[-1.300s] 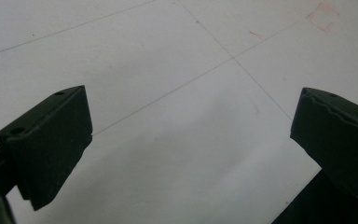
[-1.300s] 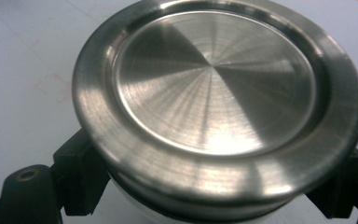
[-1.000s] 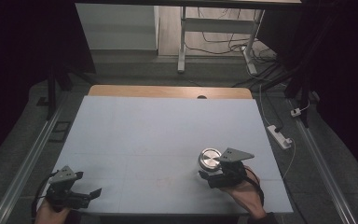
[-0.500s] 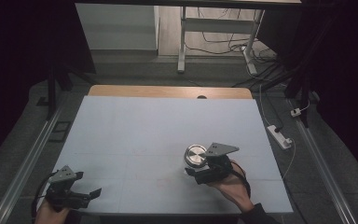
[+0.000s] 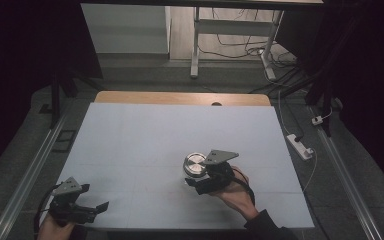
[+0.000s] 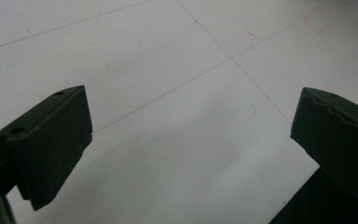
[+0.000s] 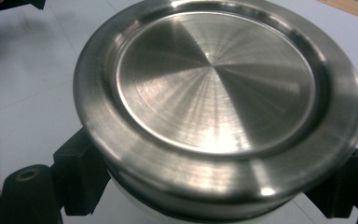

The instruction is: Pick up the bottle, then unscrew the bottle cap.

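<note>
The right gripper [image 5: 196,177] clamps the steel-lidded jar [image 5: 195,165], seemingly glass; right of the left gripper [image 5: 92,207], gaping empty.

Looking along my left gripper [image 6: 186,154], I see its two black jaws standing wide apart, one at each lower corner, with nothing between them. Below lies the pale table [image 6: 168,60], crossed by thin grey lines [image 6: 232,58] that meet near the top. A small red square outline [image 6: 320,18] sits at the upper right.
</note>
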